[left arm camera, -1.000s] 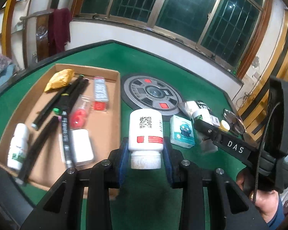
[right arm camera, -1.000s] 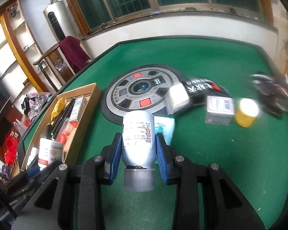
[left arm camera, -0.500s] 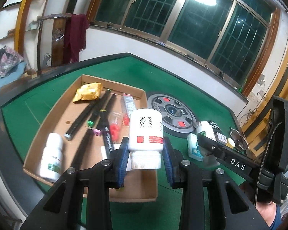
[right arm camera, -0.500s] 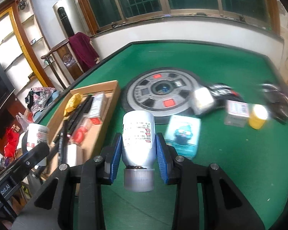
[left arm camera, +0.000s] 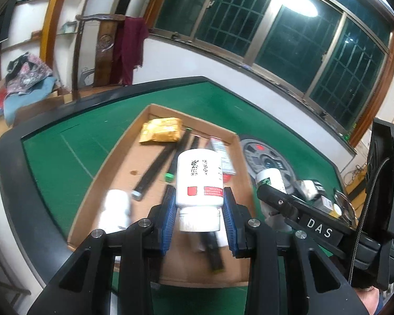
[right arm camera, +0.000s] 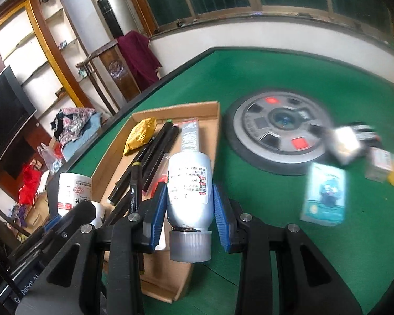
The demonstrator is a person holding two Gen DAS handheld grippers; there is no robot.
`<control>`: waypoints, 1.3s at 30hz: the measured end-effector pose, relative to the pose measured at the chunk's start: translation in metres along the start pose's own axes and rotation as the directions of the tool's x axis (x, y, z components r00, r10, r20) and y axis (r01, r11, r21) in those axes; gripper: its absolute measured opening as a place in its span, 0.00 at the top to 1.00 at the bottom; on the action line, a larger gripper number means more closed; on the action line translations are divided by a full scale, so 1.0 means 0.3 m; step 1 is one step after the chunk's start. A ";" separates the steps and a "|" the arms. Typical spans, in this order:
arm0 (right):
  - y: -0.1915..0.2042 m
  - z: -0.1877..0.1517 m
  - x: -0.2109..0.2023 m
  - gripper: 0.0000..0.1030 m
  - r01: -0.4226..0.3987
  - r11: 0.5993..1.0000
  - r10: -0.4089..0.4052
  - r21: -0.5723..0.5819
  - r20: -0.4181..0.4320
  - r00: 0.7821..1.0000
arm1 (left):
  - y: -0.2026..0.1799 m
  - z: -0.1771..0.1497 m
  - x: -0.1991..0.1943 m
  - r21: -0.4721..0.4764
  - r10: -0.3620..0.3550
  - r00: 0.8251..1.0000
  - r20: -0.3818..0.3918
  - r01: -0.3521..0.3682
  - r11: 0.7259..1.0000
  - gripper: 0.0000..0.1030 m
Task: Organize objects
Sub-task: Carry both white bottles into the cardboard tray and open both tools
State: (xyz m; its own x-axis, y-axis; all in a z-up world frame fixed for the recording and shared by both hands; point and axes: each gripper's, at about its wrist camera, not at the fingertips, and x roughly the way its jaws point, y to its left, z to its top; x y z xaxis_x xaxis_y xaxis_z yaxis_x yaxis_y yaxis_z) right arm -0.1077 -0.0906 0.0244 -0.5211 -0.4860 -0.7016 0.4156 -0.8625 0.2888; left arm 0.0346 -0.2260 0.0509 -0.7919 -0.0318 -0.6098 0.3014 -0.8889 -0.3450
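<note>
Here, the green felt table carries a shallow brown cardboard tray already holding black marker pens, a crumpled yellow snack packet and a small white pill bottle lying on its side. Over that tray the left gripper is clamped on a white plastic bottle with a red-banded label, its blue pads pressing the neck just above the ribbed cap, with the cap towards the camera. The right gripper is clamped the same way on a silver-grey bottle with a grey ribbed cap, held above the tray's near edge. Both bottles look like rigid, light plastic with smooth, rounded walls, so they would likely slip or swivel if squeezed at the belly; the shoulder or neck, where the pads sit now, seems the surer hold. Set down on their sides, they would probably roll unless they rest against the pens or the tray wall.
</note>
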 end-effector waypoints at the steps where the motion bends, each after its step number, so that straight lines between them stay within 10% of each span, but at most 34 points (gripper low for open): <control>1: 0.005 0.000 0.012 0.69 0.000 1.000 0.000 -0.002 -0.007 1.000 | 0.009 -0.001 0.008 -0.002 0.009 1.000 -0.002 -0.009 1.000 0.72; 39: 0.076 -0.038 0.192 0.69 0.027 0.995 -0.036 -0.099 -0.096 0.995 | 0.090 -0.063 0.119 -0.032 0.075 0.995 -0.068 -0.078 0.996 0.72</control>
State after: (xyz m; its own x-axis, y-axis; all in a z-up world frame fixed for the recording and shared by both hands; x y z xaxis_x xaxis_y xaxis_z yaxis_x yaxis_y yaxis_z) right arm -0.1196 -0.1365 -0.0169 -0.4617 -0.4385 -0.7711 0.4733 -0.8570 0.2040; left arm 0.0247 -0.2426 0.0063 -0.7288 -0.0675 -0.6814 0.3790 -0.8686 -0.3194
